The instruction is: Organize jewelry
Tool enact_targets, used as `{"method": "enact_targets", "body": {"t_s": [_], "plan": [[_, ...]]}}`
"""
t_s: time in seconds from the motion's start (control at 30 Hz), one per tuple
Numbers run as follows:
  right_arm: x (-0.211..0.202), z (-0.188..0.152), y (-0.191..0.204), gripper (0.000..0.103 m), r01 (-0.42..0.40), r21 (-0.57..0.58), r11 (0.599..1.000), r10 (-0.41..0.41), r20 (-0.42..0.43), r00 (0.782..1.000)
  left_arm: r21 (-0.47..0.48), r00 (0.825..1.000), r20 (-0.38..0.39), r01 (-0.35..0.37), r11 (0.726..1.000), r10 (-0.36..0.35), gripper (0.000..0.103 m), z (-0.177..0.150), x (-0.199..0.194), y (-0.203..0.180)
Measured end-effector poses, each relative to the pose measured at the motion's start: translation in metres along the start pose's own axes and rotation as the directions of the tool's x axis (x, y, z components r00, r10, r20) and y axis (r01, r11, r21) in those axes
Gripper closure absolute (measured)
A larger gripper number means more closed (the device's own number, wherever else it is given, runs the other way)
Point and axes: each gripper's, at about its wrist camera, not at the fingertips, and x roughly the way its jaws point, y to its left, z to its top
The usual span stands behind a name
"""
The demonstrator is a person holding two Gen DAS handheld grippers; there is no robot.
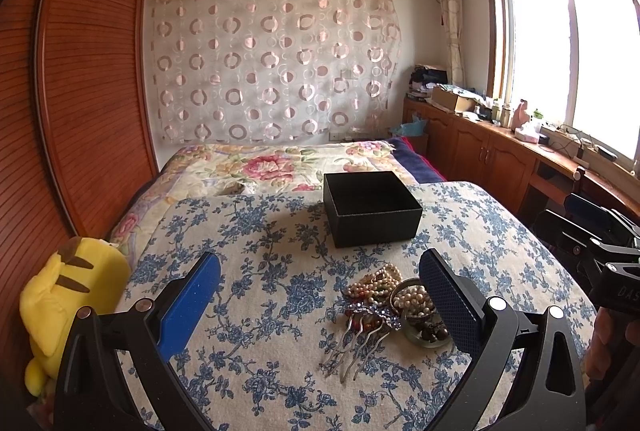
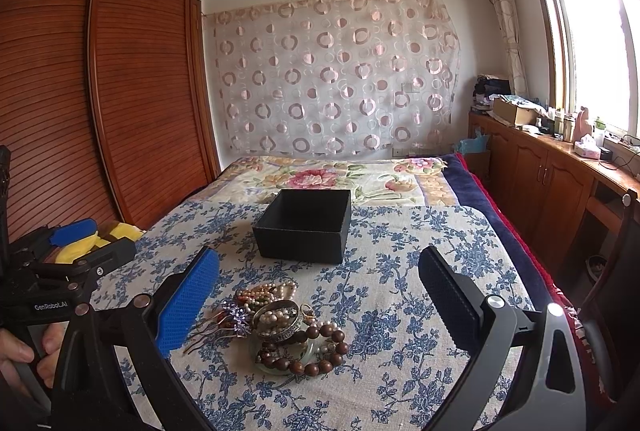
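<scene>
An empty open black box [image 1: 372, 207] [image 2: 306, 225] stands on the blue-flowered cloth [image 1: 260, 311] [image 2: 400, 311]. In front of it lies a jewelry pile [image 1: 396, 305] [image 2: 276, 323]: pearl strands, a metal bangle [image 2: 278, 317], a brown wooden bead bracelet [image 2: 320, 347], a jade bangle and a purple hair comb [image 1: 362, 339]. My left gripper [image 1: 320, 291] is open above the cloth, the pile by its right finger. My right gripper [image 2: 320, 291] is open, the pile just inside its left finger.
A yellow plush toy [image 1: 68, 303] sits at the cloth's left edge beside the wooden wardrobe [image 1: 88, 91]. The floral bed quilt [image 2: 340, 179] lies behind the box. A cluttered wooden cabinet [image 2: 552, 167] runs along the window on the right.
</scene>
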Motion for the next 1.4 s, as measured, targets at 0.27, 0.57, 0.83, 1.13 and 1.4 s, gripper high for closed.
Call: {"method": "enact_targets", "body": {"t_s": [0.27,0.57,0.83,1.13,1.4], "plan": [[0.001,-0.001,-0.002,0.002,0.000,0.001,1.000,0.000,0.001,1.000,0.001,1.000,0.000,0.003,1.000,-0.003,0.006,0.001,-0.001,-0.001],[-0.002,0.000,0.008,0.002,0.006,0.001,1.000,-0.006,-0.021,1.000,0.006,0.999,-0.048,0.023,1.000,-0.023,0.006,-0.003,0.010,0.001],[0.012,-0.019,-0.020,0.007,0.011,0.008,1.000,-0.010,-0.061,0.998,0.003,0.991,-0.113,0.073,0.997,-0.072,0.006,-0.017,0.030,0.005],[0.039,-0.051,-0.033,0.033,-0.042,0.007,0.999,0.043,-0.185,0.982,0.029,0.964,-0.222,0.157,0.987,-0.147,0.006,-0.038,0.057,-0.006],[0.061,-0.070,-0.030,0.046,-0.087,-0.014,0.996,0.080,-0.268,0.960,0.040,0.927,-0.314,0.229,0.972,-0.206,0.007,-0.053,0.081,-0.014]]}}
